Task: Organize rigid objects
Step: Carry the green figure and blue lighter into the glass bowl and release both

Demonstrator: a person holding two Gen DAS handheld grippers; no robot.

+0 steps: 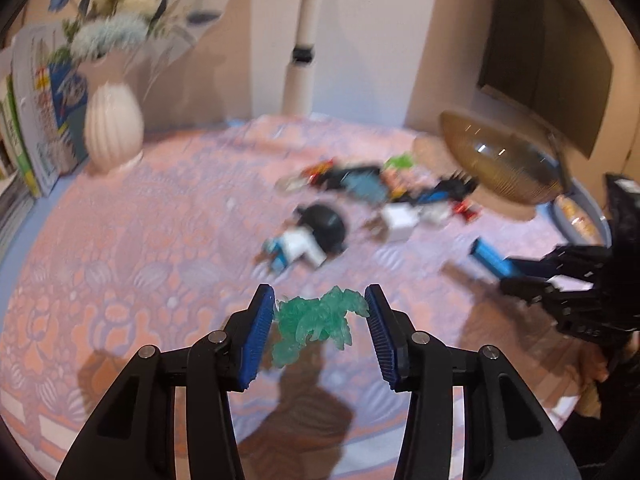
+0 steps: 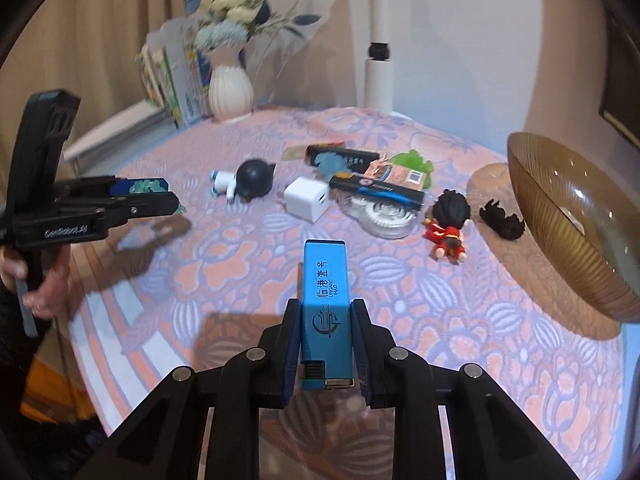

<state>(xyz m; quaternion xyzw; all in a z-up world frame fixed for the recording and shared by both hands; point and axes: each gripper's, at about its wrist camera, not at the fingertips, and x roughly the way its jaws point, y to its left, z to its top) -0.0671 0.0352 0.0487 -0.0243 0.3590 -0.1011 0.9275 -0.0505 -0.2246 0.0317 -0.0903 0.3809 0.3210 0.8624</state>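
Your right claw (image 2: 325,340) was clamped on the blue lighter (image 2: 326,304), held just over the worktop (image 2: 460,320). Your left claw (image 1: 318,330) had the green translucent piece (image 1: 316,326) between its pads, lifted off the cloth. Further back lay the white charger (image 2: 306,199), the black-haired figure (image 2: 448,226), then the amber glass bowl (image 2: 560,216) off right.
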